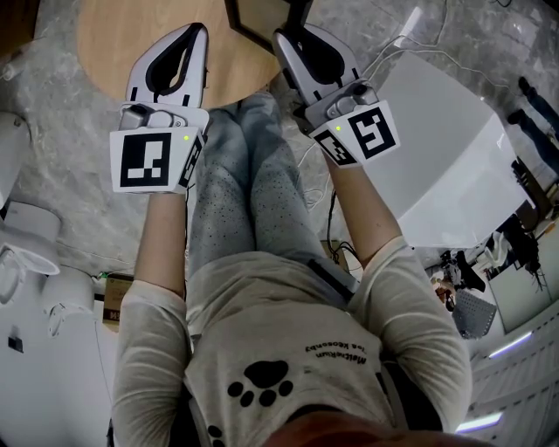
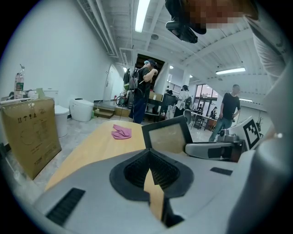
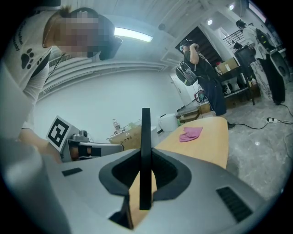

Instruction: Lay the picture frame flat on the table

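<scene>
The black picture frame (image 2: 167,135) stands upright on the round wooden table (image 2: 98,146), its pale face turned toward the left gripper view. In the right gripper view the frame (image 3: 145,137) appears edge-on as a thin black bar between the jaws. My right gripper (image 3: 145,157) is shut on that edge. From the head view only a black corner of the frame (image 1: 248,27) shows at the top, with the right gripper (image 1: 285,40) against it. My left gripper (image 1: 198,35) hovers over the table left of the frame, jaws together and holding nothing (image 2: 149,156).
A pink cloth (image 2: 122,132) lies farther back on the table. A cardboard box (image 2: 29,132) stands left of the table and a white box (image 1: 437,148) to the right. White fixtures (image 2: 82,109) and several people are beyond. The person's legs are under the table edge.
</scene>
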### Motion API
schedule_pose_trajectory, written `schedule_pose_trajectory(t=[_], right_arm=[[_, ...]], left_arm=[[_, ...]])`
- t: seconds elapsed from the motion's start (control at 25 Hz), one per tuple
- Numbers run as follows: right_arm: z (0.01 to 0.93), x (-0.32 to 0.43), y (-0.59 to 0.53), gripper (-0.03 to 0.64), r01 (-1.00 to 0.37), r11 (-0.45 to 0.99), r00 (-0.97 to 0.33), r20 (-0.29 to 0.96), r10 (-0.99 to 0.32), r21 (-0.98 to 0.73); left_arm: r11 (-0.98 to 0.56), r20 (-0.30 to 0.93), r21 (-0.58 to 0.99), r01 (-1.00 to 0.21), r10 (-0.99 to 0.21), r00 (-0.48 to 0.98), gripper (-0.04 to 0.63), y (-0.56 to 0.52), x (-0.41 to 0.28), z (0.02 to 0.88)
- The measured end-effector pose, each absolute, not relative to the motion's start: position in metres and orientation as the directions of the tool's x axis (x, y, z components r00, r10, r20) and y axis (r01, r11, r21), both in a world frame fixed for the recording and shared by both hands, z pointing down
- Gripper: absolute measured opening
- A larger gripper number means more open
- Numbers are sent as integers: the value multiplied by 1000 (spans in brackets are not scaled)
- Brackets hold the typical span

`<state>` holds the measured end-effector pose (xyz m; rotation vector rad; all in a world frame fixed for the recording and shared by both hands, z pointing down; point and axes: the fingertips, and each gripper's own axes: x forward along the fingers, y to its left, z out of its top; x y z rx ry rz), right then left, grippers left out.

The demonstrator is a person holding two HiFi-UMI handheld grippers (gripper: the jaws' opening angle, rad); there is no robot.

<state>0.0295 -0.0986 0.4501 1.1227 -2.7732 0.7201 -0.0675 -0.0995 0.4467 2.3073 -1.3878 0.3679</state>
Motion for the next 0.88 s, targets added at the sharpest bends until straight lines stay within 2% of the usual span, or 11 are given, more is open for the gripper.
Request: schedule_pose_trajectory(t=[0.88], right_arm=[[500, 22, -97, 78, -656, 605, -745, 258, -615, -450]], left_arm=[[-421, 481, 225, -878, -736, 476, 11, -98, -61, 492]])
